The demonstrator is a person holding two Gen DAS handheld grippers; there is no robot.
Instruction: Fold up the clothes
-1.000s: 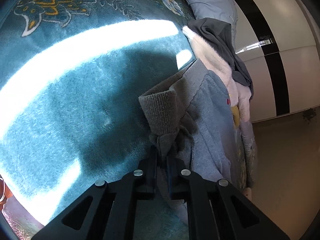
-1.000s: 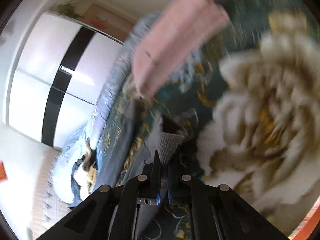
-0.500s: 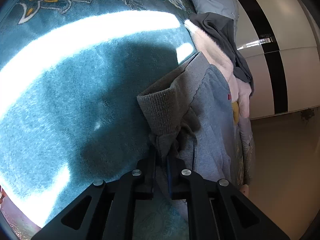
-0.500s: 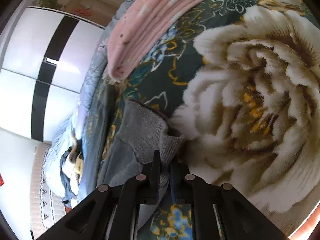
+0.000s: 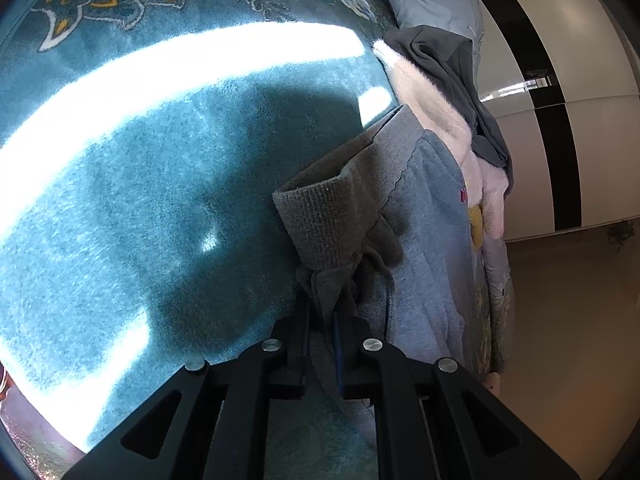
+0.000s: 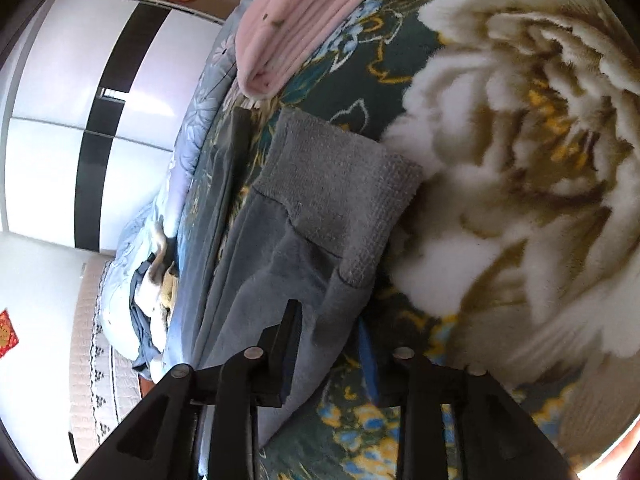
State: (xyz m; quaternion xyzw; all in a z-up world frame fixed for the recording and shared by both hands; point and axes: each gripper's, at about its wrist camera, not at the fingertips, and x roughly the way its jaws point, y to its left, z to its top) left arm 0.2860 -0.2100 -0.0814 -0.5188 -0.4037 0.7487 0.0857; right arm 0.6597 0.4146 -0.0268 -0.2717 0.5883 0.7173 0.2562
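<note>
- The grey sweatpants [image 5: 424,216] lie on the floral blanket [image 5: 132,208] that covers the bed, along the blanket's edge nearest the wardrobe [image 5: 580,92].
- The left tool [image 5: 325,322] is clamped tight on a bunch of grey fabric just below the ribbed cuff [image 5: 320,228] of the sweatpants.
- In the right wrist view the right tool [image 6: 332,330] has its jaws apart and closing, with the sweatpants [image 6: 276,264] leg lying between them; the pads do not press the cloth.
- The ribbed cuff [image 6: 340,188] there rests against the big cream flower [image 6: 520,152] printed on the blanket.
- A folded pink blanket [image 6: 296,20] lies beyond the sweatpants, just past the cuff.
- A white fluffy garment [image 5: 436,112] and a dark grey garment [image 5: 452,64] sit beside the sweatpants, on the wardrobe side.
</note>
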